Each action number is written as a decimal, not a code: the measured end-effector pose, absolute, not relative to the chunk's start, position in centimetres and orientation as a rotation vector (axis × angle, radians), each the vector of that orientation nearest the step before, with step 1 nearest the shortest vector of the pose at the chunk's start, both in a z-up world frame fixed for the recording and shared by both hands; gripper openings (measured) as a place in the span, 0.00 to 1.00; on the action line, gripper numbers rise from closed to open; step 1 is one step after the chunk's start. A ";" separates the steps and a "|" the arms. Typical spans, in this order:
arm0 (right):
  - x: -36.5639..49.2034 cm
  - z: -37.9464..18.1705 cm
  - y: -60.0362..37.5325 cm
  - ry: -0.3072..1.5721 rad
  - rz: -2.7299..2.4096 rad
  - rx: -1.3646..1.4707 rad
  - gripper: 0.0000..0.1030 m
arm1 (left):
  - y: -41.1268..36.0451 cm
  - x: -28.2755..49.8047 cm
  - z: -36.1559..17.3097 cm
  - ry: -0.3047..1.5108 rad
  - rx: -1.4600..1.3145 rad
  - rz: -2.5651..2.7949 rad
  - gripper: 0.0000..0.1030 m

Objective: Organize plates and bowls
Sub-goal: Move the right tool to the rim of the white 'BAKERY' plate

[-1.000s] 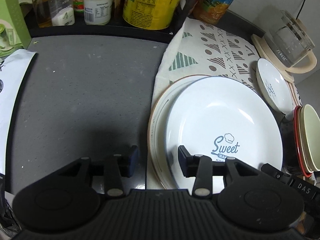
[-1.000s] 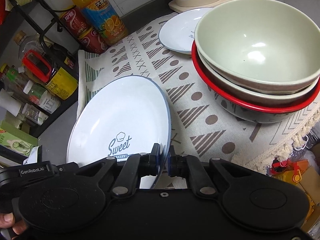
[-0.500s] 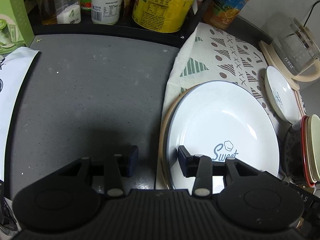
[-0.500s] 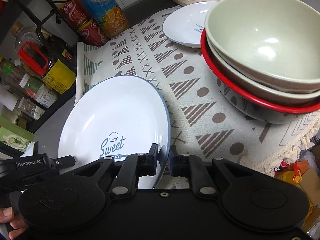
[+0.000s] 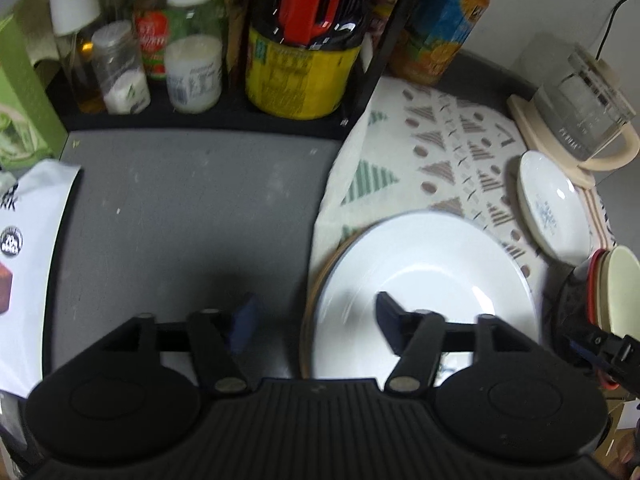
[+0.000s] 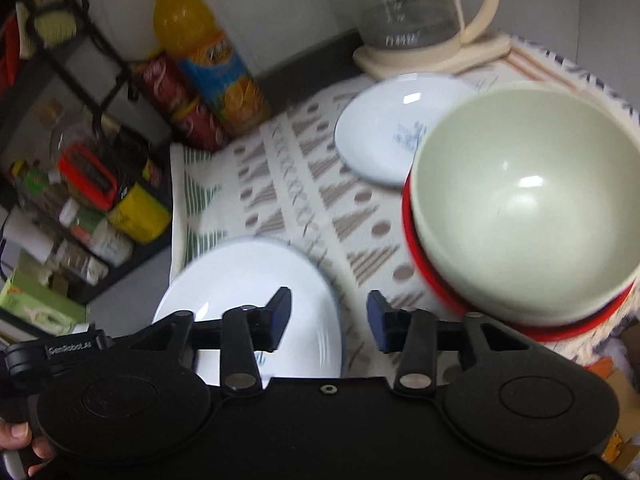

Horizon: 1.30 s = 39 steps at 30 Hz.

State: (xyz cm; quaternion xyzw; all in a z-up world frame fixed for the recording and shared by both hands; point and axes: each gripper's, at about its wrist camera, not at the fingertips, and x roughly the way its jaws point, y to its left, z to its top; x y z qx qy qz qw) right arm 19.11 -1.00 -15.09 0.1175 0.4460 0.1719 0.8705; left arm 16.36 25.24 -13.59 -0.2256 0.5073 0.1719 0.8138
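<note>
A grey tabletop is lying half under a triangle-patterned cloth, with a black rack of bottles and jars crowding its far edge and a glass kettle standing at the back corner. The large white plate is resting on a brown-rimmed plate that is peeking out along its nine o'clock edge, the pair sitting on the cloth's near corner, apparently stacked to gather the flatware in one spot. The left claw is hanging over that stack with its jaws having just been opening; they are standing well apart, one finger over bare tabletop and one over the plate, nothing pressed between them. The right claw has likewise just been opening, its jaws straddling the plate's three o'clock rim without gripping it, which reads as a release after setting the plate down. At two o'clock from the stack, nested bowls, pale green inside red, are waiting together, and a small white dish is lying alone just beyond them near the kettle, seemingly the next piece to be collected.
</note>
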 end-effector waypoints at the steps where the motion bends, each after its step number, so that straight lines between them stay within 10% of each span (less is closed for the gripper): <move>1: 19.4 -14.7 -1.1 0.919 0.359 0.244 0.47 | 25.1 16.6 -13.3 1.074 -0.476 0.363 0.71; 14: 23.5 -10.3 -3.6 0.783 0.319 0.352 0.80 | 22.8 22.1 -11.7 1.011 -0.439 0.246 0.74; 39: 33.5 -13.4 -10.6 0.846 -0.025 0.523 0.68 | 17.0 36.5 -14.8 1.055 -0.410 -0.007 0.74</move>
